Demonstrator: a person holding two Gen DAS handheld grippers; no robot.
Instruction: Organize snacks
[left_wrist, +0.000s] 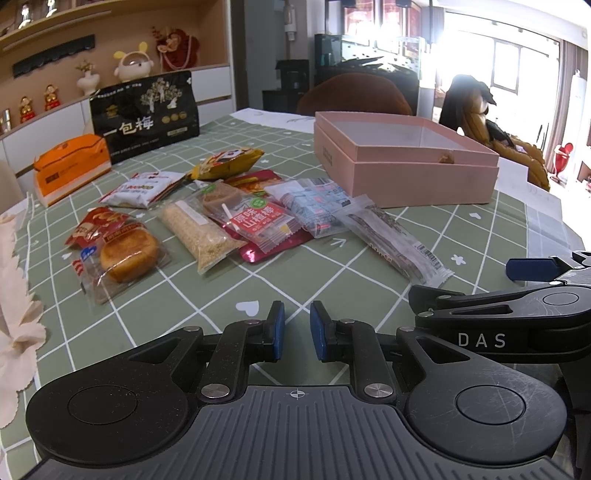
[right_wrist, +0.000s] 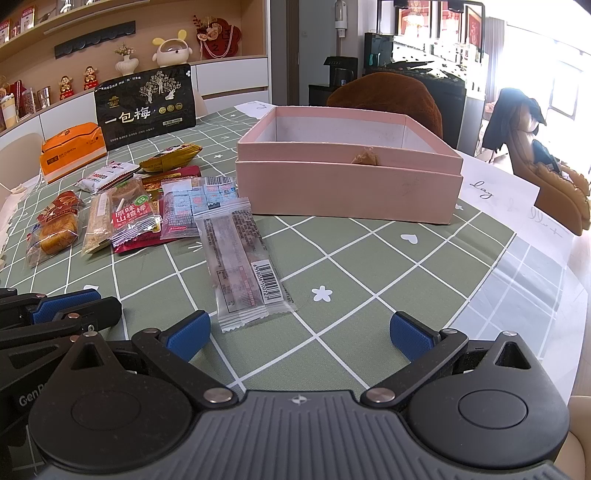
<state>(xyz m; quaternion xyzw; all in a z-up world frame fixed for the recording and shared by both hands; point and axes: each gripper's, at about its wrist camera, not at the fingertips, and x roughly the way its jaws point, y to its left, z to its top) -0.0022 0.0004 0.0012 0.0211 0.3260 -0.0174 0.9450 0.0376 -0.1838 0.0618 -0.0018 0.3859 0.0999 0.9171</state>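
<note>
The snacks (right_wrist: 147, 206) lay in a loose bunch on the bench (right_wrist: 369, 266), on its green cloth with white squares. They were to the left of a pink box (right_wrist: 347, 184), which stood open with its top off. One long clear packet (right_wrist: 240, 258) with a bar code lay nearest, apart from the bunch at its near end and pointing toward the near edge. Farther left were a round cake in a clear wrap (left_wrist: 125, 254), a pale crumbly bar (left_wrist: 203, 236) and a red and white packet (left_wrist: 258, 221). Behind them, at the far side, a big black bag (left_wrist: 144, 114) stood up and an orange box (left_wrist: 70, 166) lay beside it.

The left claw (left_wrist: 297, 332) was low over the near part of the bench, tipped down toward the cloth. Its blue pads were close together, with only a thin gap and nothing in it. The right claw (right_wrist: 299, 332) was just to the right of it, also tipped down. Its pads stood wide apart and held nothing. The clear packet lay just beyond them.
</note>
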